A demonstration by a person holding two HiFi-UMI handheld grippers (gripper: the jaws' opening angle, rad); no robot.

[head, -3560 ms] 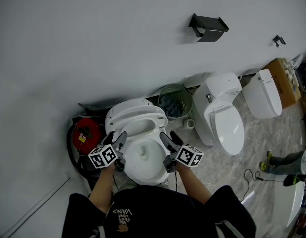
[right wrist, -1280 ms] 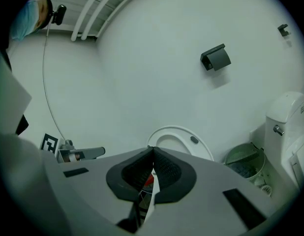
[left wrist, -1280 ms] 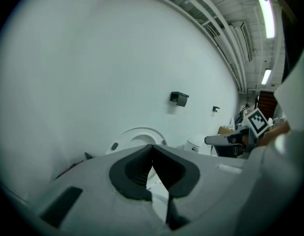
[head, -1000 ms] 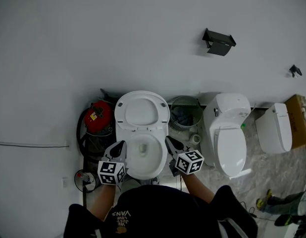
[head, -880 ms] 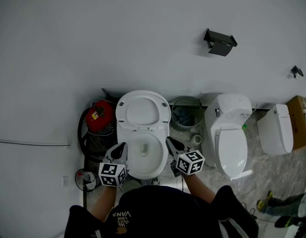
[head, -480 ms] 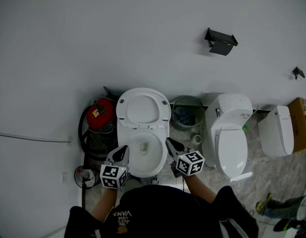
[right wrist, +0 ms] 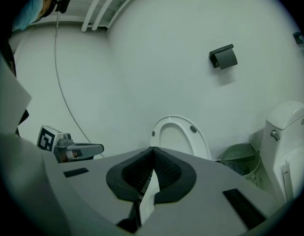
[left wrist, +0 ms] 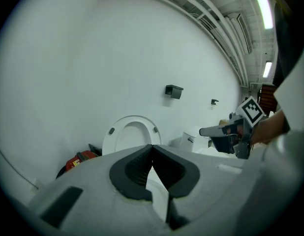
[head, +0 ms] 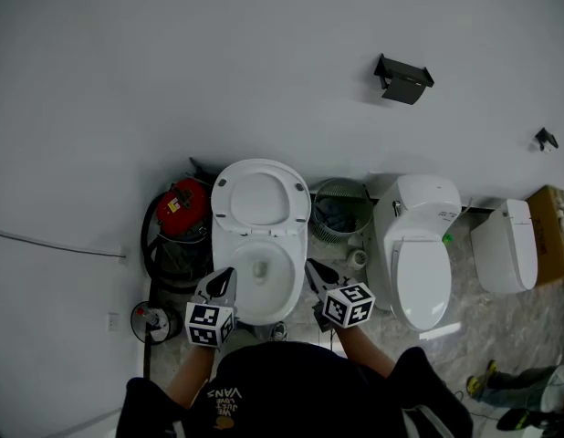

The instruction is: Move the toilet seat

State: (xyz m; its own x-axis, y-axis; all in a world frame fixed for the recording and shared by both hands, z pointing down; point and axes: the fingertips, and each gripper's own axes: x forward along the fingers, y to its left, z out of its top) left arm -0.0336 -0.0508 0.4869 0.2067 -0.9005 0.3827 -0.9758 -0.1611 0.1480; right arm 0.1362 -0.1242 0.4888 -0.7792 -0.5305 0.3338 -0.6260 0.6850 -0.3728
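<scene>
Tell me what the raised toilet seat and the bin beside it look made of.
Toilet seat: probably glossy white plastic; smooth, even surface with two dark bumpers. Bin: seemingly metal wire mesh, a fine grey see-through grid, possibly plastic.

**Just one readable word in frame**

I'm reading "VANS" in white on the person's black top (head: 300, 395), showing upside down in my head view. Smaller lines beside it are coming through too tiny to make out. The red canister (head: 183, 206) is wearing a sticker I can't read. The cubes on the left gripper (head: 224, 275) and right gripper (head: 312, 267) are showing only black-and-white square markers, no letters.
</scene>
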